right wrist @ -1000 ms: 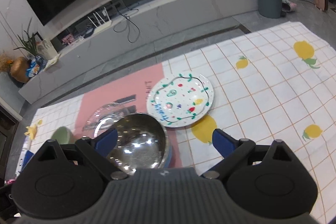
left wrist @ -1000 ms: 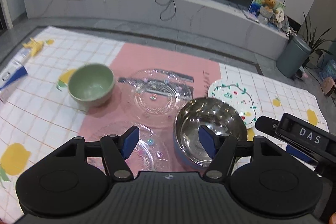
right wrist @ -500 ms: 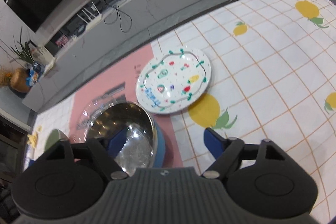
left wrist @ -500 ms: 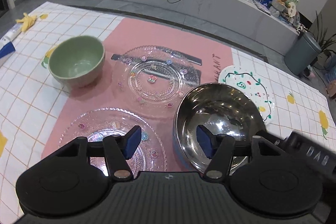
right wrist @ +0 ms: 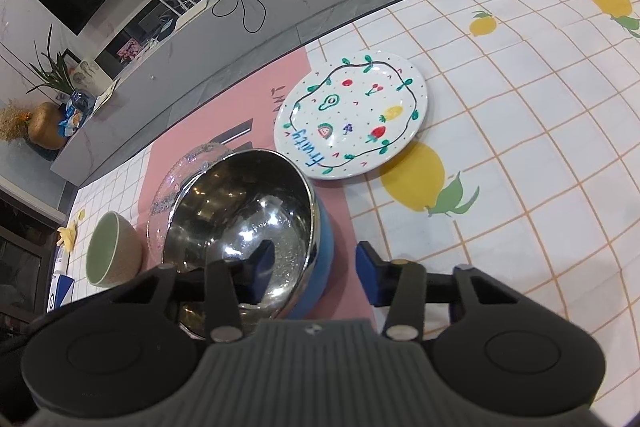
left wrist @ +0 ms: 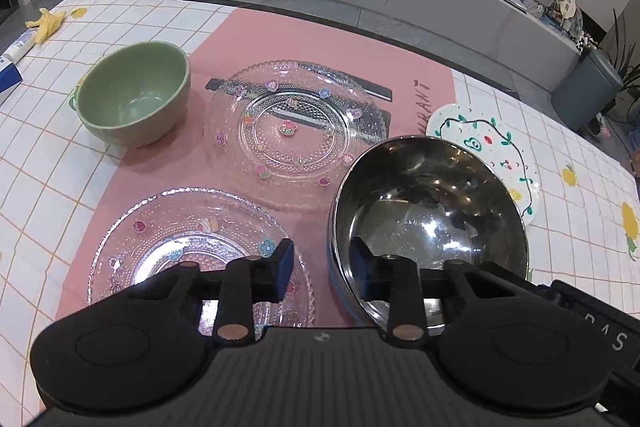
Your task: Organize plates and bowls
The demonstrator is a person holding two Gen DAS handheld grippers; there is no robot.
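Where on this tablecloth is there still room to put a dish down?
Right of the fruit plate, the lemon-print cloth lies bare. The pink mat is crowded: green bowl, two glass plates and steel bowl sit close together.

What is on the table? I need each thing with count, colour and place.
Steel bowl: 1, silver inside, blue outside, on mat's right edge.
Green bowl: 1, green, mat's left edge.
Glass plates: 2, clear, on mat.
Painted plate: 1, white, on cloth beyond steel bowl.
Mat: 1, pink, on cloth.
Cloth: 1, white checked, lemons.
Left gripper: 1, black, fingers just closing astride bowl's left rim, not pressing.
Right gripper: 1, black, fingers also just closing, astride right rim, not pressing.
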